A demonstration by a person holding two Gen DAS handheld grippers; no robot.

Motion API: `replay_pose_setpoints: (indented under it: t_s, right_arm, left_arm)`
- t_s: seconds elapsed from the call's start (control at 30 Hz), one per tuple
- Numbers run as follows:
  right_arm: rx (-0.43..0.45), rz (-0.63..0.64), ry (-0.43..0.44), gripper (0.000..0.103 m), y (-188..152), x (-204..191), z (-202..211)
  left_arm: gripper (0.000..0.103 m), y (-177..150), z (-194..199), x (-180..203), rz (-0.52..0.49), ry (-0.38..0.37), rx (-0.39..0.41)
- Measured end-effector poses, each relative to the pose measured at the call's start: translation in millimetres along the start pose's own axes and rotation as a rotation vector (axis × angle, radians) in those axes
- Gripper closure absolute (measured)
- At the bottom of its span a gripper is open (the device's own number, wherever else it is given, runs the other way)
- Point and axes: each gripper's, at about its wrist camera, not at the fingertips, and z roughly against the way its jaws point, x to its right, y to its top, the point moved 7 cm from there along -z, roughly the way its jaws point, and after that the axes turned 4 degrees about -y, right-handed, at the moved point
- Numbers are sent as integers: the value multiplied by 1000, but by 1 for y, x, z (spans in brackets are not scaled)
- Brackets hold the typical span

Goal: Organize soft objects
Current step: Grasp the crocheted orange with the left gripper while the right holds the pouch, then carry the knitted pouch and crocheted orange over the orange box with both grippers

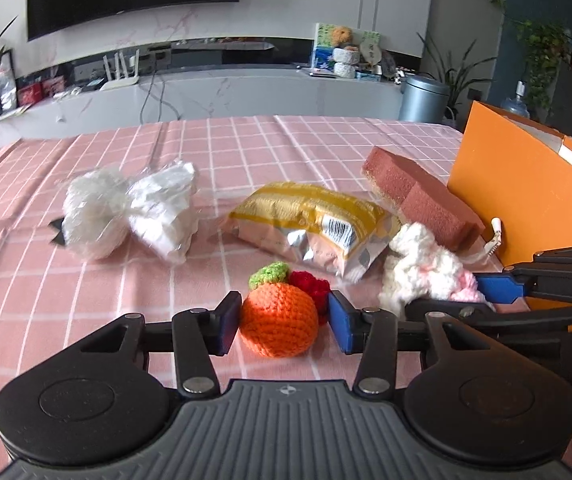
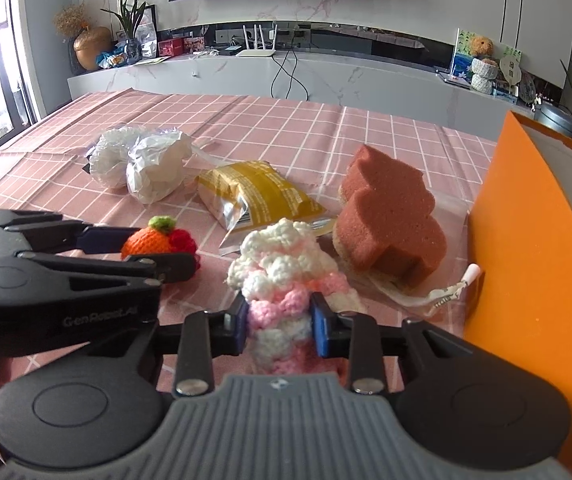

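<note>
A crocheted orange [image 1: 280, 322] with a green leaf and a red tuft rests on the pink checked cloth. My left gripper [image 1: 284, 322] has its pads against both sides of it; the right wrist view shows the same grip [image 2: 154, 248]. A fluffy pink-and-white crocheted piece [image 2: 282, 280] lies to its right, with my right gripper [image 2: 280, 322] shut on its near end. In the left wrist view the right gripper [image 1: 462, 296] comes in from the right edge, holding that piece [image 1: 418, 268].
A red-brown sponge [image 2: 390, 216] in clear wrap, a yellow snack packet [image 2: 254, 196] and a bundle of white plastic bags [image 2: 138, 164] lie farther back. An orange box [image 2: 534, 260] stands upright at the right. A TV cabinet runs behind the table.
</note>
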Motion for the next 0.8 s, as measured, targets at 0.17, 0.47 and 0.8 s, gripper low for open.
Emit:
replay_pose_setpoints:
  t_s: [0.17, 0.47, 0.8]
  right_arm:
    - [1, -15, 7, 76, -8, -1, 17]
    - [60, 5, 37, 76, -16, -9, 67]
    - [206, -16, 15, 76, -7, 8, 133]
  left_arm:
    - [50, -13, 20, -3, 76, 1, -11]
    - [50, -11, 58, 17, 37, 38, 30]
    - [50, 9, 105, 53, -14, 29, 136]
